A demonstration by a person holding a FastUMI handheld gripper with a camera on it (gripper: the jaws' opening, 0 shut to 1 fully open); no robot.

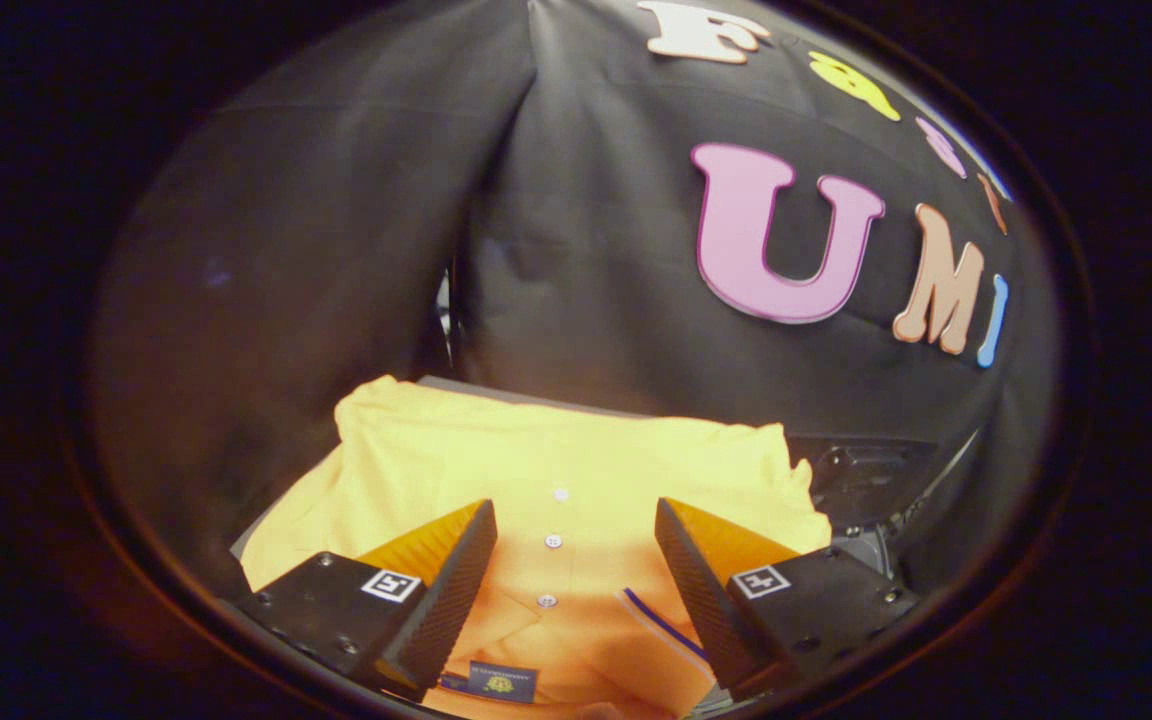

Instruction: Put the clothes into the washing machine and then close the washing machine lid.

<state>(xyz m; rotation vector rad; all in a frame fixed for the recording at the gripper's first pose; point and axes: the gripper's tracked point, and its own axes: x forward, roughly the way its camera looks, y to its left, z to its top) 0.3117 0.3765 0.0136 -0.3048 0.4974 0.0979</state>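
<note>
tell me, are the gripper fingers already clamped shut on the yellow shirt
No, the gripper is open: its two fingers stand apart over the yellow shirt, with the button placket showing in the gap between them.

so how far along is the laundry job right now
Nothing looks done yet. The yellow shirt lies flat, folded, buttons up. In hand: the hand-held gripper is open, fingers either side of the button placket, not pressing. Left: grasp it, load the washing machine, close the lid.

The gripper [574,560] has two black ribbed wedge fingers, orange-faced, on screwed black blocks bearing square white markers.
</note>
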